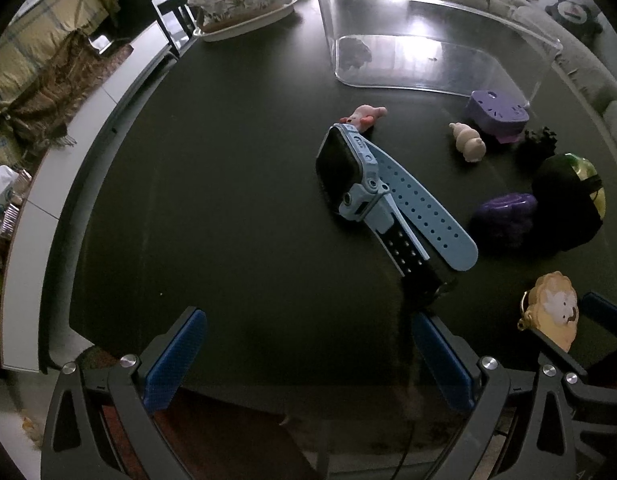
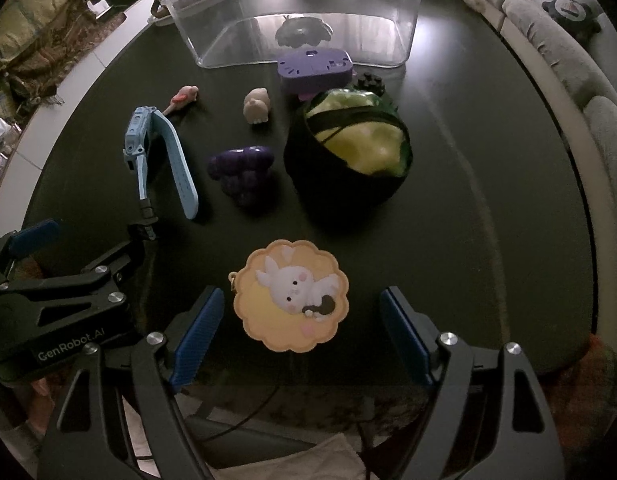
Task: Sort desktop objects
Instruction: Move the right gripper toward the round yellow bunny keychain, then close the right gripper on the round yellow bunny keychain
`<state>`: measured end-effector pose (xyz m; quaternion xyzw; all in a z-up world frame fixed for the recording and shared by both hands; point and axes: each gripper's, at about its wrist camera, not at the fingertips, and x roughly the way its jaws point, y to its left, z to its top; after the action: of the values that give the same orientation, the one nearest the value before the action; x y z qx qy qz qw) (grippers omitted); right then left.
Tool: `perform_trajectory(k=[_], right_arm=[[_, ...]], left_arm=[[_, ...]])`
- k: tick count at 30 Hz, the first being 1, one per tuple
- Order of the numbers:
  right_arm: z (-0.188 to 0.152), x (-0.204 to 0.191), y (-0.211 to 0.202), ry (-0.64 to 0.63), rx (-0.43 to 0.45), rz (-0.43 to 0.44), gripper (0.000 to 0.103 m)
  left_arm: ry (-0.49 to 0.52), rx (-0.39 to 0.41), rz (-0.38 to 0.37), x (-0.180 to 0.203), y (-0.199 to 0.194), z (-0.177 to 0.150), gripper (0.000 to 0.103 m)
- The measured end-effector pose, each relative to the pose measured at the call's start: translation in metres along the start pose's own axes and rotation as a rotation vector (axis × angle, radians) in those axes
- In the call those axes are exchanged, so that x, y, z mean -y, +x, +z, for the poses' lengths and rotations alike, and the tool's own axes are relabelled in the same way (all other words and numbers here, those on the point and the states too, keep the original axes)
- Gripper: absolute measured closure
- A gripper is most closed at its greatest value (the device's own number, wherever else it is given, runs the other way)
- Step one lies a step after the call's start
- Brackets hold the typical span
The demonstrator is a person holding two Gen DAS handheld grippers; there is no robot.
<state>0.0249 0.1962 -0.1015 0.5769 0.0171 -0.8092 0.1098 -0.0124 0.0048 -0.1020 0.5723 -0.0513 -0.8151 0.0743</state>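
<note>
On the dark table lie a blue smartwatch (image 1: 372, 184) (image 2: 156, 152), a purple grape toy (image 2: 242, 170) (image 1: 504, 216), a yellow-green ball in a black net (image 2: 348, 144) (image 1: 568, 196), a beige figurine (image 2: 257, 105) (image 1: 468, 142), a pink figurine (image 2: 184, 98) (image 1: 364, 116), a purple box (image 2: 314, 69) (image 1: 496, 112) and a round bunny charm (image 2: 294, 294) (image 1: 554, 312). A clear plastic bin (image 2: 300, 12) (image 1: 428, 40) stands at the back. My left gripper (image 1: 308, 356) is open, short of the watch strap. My right gripper (image 2: 300, 332) is open, its fingers either side of the bunny charm.
A small black spiky piece (image 2: 370, 80) sits beside the purple box. A dark object (image 2: 304, 32) lies inside the bin. A dish of shells (image 1: 244, 4) stands at the table's back left. A grey sofa (image 2: 568, 60) runs along the right side.
</note>
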Motion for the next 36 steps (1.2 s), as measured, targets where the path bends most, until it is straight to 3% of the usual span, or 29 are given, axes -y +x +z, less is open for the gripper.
perform_trajectory(k=[4, 6, 14, 21, 25, 27, 30, 34, 36], right_arm=[[-0.001, -0.003, -0.001, -0.026, 0.011, -0.011, 0.033], [-0.002, -0.006, -0.002, -0.051, 0.019, -0.013, 0.048], [-0.003, -0.003, -0.007, -0.052, 0.032, -0.010, 0.048], [0.001, -0.006, -0.017, -0.055, 0.067, -0.003, 0.048], [0.002, -0.008, -0.024, -0.041, 0.094, -0.008, 0.048], [0.021, -0.004, -0.026, -0.039, 0.105, -0.021, 0.048], [0.025, -0.002, -0.024, -0.045, 0.109, -0.019, 0.048], [0.023, -0.012, -0.025, -0.072, 0.126, -0.013, 0.048], [0.024, -0.016, -0.025, -0.087, 0.134, -0.008, 0.048]], left_arm=[[0.013, -0.006, -0.001, -0.003, -0.002, 0.002, 0.002], [0.019, -0.006, -0.006, -0.001, -0.003, 0.001, 0.003], [0.000, 0.001, -0.025, 0.002, -0.008, 0.001, 0.003], [-0.090, 0.020, -0.155, -0.001, -0.022, 0.005, 0.003], [-0.061, 0.063, -0.096, 0.009, -0.026, 0.005, 0.003], [-0.044, 0.077, -0.076, 0.013, -0.027, 0.003, 0.002], [-0.068, 0.100, -0.025, 0.012, -0.031, 0.000, 0.002], [-0.084, 0.169, -0.033, 0.013, -0.044, -0.012, 0.002], [-0.059, 0.173, -0.053, 0.020, -0.037, -0.002, 0.002]])
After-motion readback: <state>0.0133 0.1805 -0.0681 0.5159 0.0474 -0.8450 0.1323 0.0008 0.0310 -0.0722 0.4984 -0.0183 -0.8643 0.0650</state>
